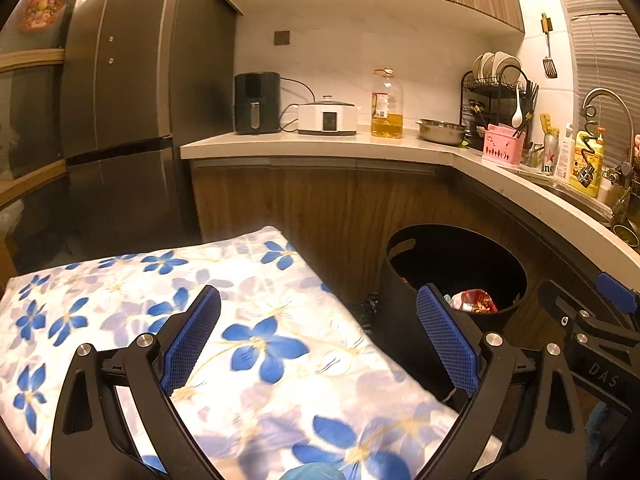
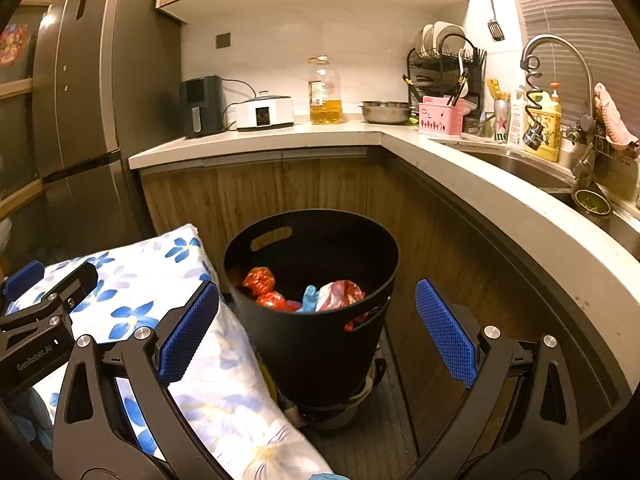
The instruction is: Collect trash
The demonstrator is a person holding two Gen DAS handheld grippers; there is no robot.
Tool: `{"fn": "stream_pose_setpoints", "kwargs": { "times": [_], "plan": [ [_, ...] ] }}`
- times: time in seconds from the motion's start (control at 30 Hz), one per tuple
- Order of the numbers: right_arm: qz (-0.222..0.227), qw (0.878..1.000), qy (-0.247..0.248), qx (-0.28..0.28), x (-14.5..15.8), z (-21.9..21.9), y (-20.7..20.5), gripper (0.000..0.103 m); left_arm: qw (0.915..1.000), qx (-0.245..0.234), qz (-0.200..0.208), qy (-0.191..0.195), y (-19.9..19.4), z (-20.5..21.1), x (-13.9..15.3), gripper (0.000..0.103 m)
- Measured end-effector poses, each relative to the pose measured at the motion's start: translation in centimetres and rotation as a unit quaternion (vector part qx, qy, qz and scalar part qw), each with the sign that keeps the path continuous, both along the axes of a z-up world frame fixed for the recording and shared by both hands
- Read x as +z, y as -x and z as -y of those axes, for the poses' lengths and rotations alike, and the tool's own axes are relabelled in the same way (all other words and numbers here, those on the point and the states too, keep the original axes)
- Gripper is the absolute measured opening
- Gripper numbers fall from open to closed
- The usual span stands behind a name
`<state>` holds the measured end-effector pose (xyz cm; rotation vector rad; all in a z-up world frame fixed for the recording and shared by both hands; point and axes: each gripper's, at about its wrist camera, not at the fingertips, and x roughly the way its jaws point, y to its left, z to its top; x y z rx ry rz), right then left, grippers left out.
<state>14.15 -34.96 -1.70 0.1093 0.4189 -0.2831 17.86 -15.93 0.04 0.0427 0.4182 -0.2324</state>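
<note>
Right wrist view: a round, smooth black plastic bin (image 2: pixel 316 300) stands upright, mouth up, below the curved counter (image 2: pixel 480 184). Crumpled red, white and blue bags (image 2: pixel 304 294) lie inside it. Beside the bin, a blue-flowered cloth (image 2: pixel 132 312). The right gripper (image 2: pixel 316 328) and left gripper (image 1: pixel 320 336) both stand wide apart, holding nothing.

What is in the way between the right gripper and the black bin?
Nothing visible. The right gripper is open and empty, and the black bin stands right ahead of it. The flowered cloth lies off to the left of that path, beside the bin.
</note>
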Motion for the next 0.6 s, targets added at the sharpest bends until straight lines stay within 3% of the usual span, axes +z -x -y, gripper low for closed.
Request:
{"fn": "stream_pose_setpoints", "kwargs": {
  "times": [0.6],
  "plan": [
    [0.038, 0.999, 0.025, -0.001, 1.8, -6.5, 9.3, 0.098, 0.9997, 0.013, 0.015, 0.014, 8.6, -6.1, 0.5, 0.095]
  ]
}}
